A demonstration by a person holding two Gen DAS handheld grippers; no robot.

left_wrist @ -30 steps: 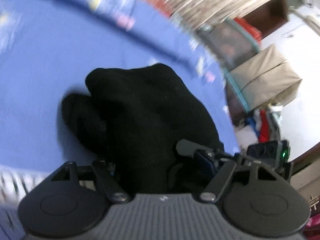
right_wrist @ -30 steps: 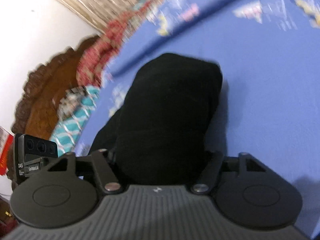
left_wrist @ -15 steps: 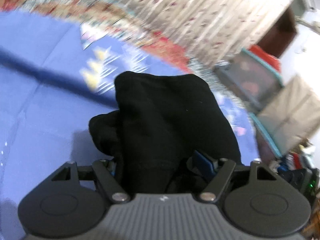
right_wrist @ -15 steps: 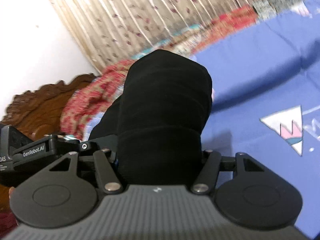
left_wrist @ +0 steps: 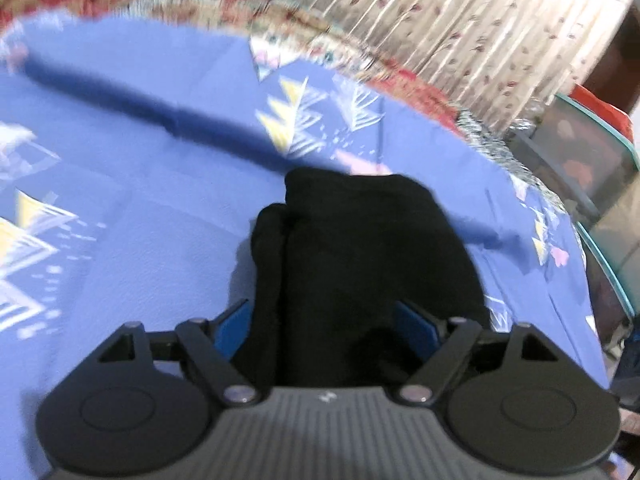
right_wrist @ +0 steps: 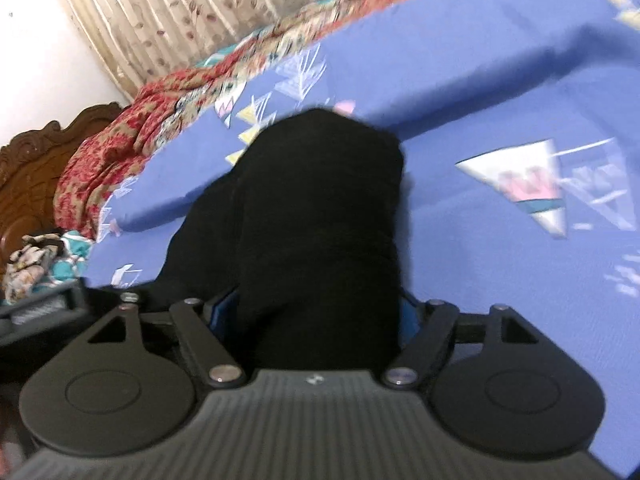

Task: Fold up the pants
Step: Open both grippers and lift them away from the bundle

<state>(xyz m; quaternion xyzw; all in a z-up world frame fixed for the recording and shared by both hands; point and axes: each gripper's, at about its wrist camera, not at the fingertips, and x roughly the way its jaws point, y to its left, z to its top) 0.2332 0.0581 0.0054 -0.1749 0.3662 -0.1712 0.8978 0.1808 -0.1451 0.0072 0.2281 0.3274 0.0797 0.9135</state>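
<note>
Now one folded black pants bundle sits between both just-widening hand-held grippers, apparently released.

Pants I had were matt black cloth — soft, lint-free. Bedsheet was smooth printed blue fabric. My left gripper body was ribbed matt plastic — headboard carved glossy wood.

Soft indoor light is falling evenly; motion blur is smearing the blue bedsheet and curtain. The black pants are showing no detail, shadowing toward nine o'clock. Fisheye is bending edges.
</note>
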